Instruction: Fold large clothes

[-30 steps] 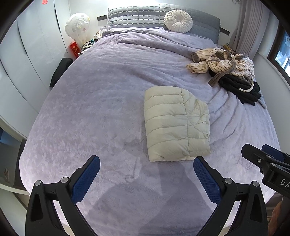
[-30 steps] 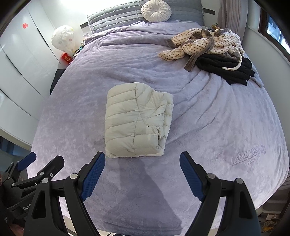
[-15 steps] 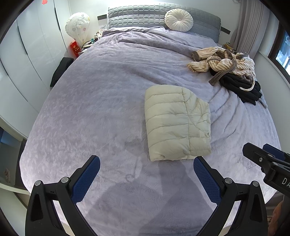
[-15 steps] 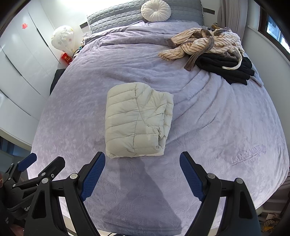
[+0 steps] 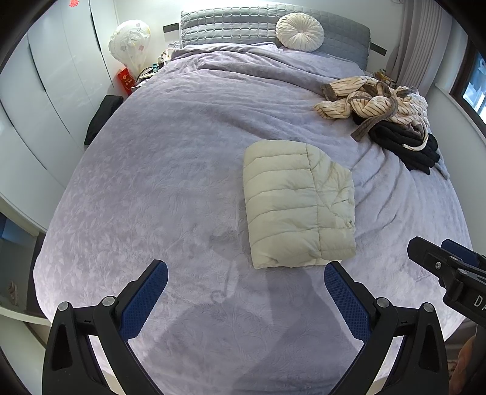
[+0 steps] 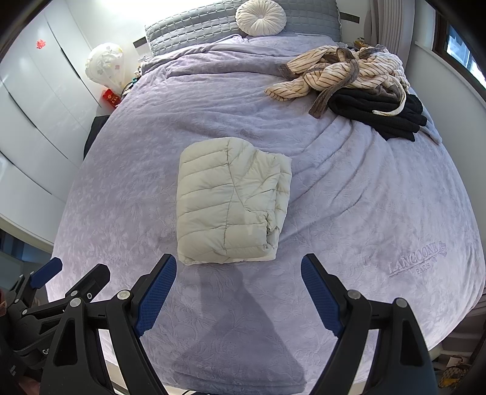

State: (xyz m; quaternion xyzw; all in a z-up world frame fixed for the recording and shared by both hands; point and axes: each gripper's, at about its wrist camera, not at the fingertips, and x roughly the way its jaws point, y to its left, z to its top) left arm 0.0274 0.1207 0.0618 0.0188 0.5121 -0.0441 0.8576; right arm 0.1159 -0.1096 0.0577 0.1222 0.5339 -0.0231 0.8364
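Daylight enters from the window (image 5: 474,91) at right. Soft shadows fall bottom centre. Fisheye bending darkens every corner; focus stays sharp.

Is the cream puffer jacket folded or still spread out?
Folded. The cream puffer jacket lies as a compact rectangular bundle on the purple bedspread, with stacked layers showing along its right edge.

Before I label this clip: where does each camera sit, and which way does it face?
Left wrist: on the left tongs, angled down over the bed toward the folded puffer jacket; the right tongs show at its right edge.
Right wrist: on the right tongs, same downward aim; the left tongs show lower left.
Shared: jacket, striped robe, black garment, round cushion.
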